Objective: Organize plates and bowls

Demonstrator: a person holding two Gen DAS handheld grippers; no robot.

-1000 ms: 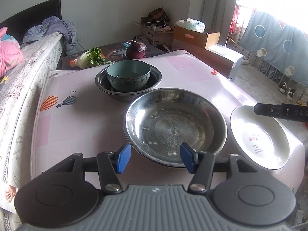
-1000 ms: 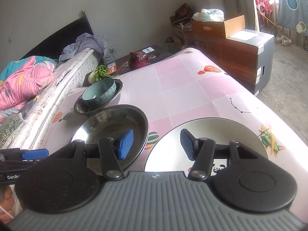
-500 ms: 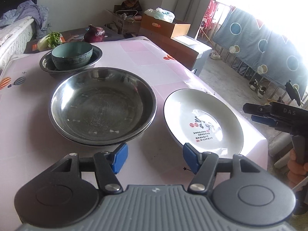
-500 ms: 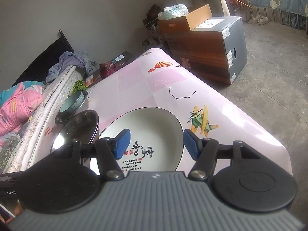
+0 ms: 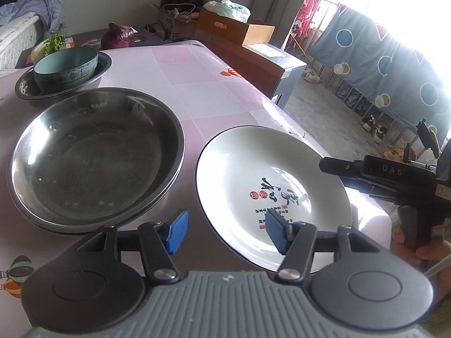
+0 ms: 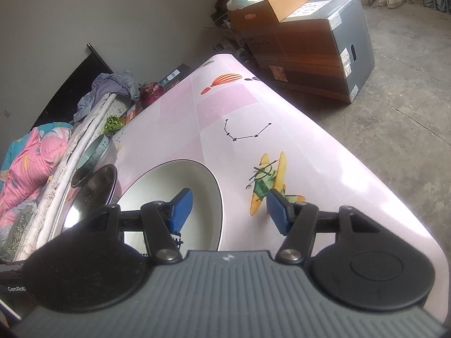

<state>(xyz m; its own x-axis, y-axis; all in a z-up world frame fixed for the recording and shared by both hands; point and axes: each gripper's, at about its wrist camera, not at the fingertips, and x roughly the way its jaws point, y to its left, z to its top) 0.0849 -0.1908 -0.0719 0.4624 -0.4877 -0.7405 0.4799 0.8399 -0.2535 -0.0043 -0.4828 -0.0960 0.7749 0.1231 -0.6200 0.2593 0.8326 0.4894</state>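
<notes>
A white plate (image 5: 253, 169) with black and red writing lies near the table's right front corner. My left gripper (image 5: 225, 233) straddles its near left rim, jaws closing, pads clear of it. My right gripper (image 6: 228, 211) straddles the same plate's (image 6: 180, 180) right rim, jaws closing too, pads not touching; its black body (image 5: 380, 174) shows from the left wrist view. Left of the plate sits a large steel basin (image 5: 93, 157). Behind it a teal bowl (image 5: 66, 64) stands inside a smaller steel basin (image 5: 104, 64).
The pink patterned table (image 5: 211, 90) drops off just right of the plate. A red onion (image 5: 117, 36) and leafy greens (image 5: 53, 43) lie beyond the far end. Cardboard boxes (image 6: 304, 42) stand on the floor at right, a bed (image 6: 33, 163) at left.
Both grippers swung right and dropped lower, from over the large steel basin to either side of the white plate. The dishes have not moved.
</notes>
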